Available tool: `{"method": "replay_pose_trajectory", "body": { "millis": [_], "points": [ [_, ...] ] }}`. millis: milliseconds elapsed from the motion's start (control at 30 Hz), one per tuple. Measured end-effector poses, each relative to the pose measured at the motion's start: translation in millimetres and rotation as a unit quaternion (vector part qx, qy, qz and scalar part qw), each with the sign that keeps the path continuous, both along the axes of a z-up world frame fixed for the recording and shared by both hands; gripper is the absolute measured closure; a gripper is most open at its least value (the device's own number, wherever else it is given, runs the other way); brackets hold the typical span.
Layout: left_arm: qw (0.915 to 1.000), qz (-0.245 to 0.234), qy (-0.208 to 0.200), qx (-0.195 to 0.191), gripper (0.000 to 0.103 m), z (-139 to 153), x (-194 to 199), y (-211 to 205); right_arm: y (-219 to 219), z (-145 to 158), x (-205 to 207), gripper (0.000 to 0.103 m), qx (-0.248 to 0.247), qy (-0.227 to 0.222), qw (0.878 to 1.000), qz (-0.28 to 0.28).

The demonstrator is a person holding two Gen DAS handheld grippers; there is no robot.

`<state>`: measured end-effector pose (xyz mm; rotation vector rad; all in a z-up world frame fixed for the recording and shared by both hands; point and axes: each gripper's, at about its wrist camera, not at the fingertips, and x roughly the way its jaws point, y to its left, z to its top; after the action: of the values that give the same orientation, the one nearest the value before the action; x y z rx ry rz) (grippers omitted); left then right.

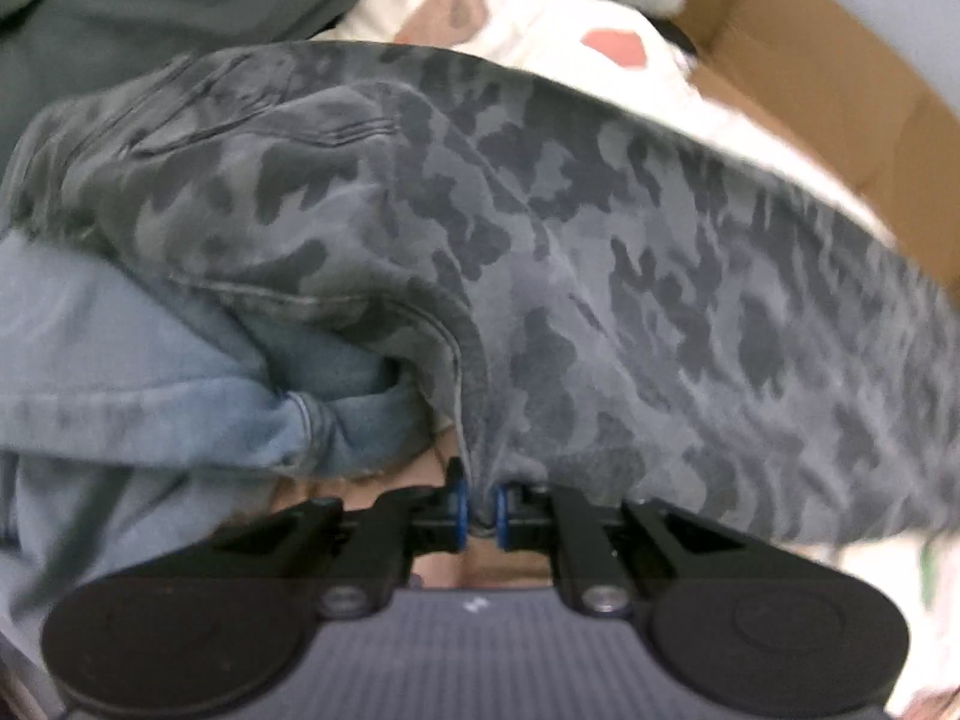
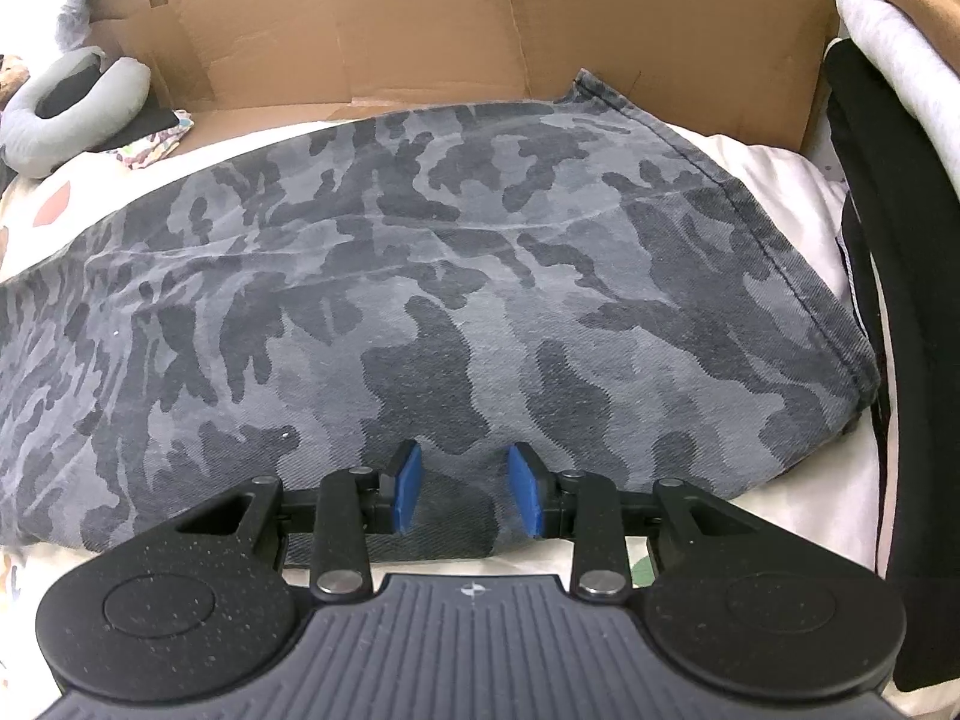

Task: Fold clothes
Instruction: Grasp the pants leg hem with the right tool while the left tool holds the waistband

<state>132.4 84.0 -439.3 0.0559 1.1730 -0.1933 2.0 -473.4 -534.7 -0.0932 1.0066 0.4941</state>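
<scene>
Grey camouflage trousers [image 2: 420, 270] lie spread on a white patterned sheet [image 2: 774, 180], one hemmed leg end reaching the far right. In the left wrist view the same trousers [image 1: 570, 240] bunch up at a seam, and my left gripper [image 1: 480, 507] is shut on a fold of that fabric, pinched between its blue pads. My right gripper [image 2: 463, 489] is open, its blue pads [image 2: 407, 492] standing apart just over the near edge of the trousers, and nothing is clamped between them.
A light blue denim garment [image 1: 150, 360] lies under the trousers at left. Cardboard walls [image 2: 480, 18] stand behind the sheet. A grey neck pillow [image 2: 66, 102] sits far left. Black fabric [image 2: 870, 300] and a white cloth [image 2: 900, 60] border the right side. Dark green cloth [image 1: 150, 0] lies top left.
</scene>
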Motion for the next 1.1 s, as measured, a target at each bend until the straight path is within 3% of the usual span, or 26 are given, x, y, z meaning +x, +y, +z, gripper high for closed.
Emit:
{"method": "replay_pose_trajectory", "body": {
  "millis": [167,333,600,733,900,1100],
  "points": [
    [0.9998,-0.013,-0.003,0.012,0.094,-7.6,-2.5,-0.3,-7.8,14.2,-1.3,0.064,0.015,-0.002,1.0,-0.02],
    [0.9998,-0.018,-0.007,0.004,0.095,4.7,-2.4,2.6,-27.2,29.3,-10.0,0.064,0.061,0.012,0.998,-0.026],
    [0.9999,-0.008,-0.011,-0.008,0.095,17.9,2.2,4.5,-63.5,13.9,-19.7,0.06,0.114,0.058,0.988,-0.091],
    [0.9998,-0.005,-0.017,-0.008,0.095,27.4,8.6,2.3,-80.4,-1.4,-16.2,0.047,0.179,0.076,0.972,-0.132],
    [0.9996,-0.011,-0.028,-0.002,0.095,43.3,17.5,-4.1,-88.1,-21.5,-5.5,0.047,0.236,0.09,0.947,-0.2],
    [0.9989,-0.007,-0.045,-0.001,0.095,67.2,28.9,-12.5,-86.8,-29.7,2.4,0.047,0.262,0.073,0.93,-0.247]
  ]
}}
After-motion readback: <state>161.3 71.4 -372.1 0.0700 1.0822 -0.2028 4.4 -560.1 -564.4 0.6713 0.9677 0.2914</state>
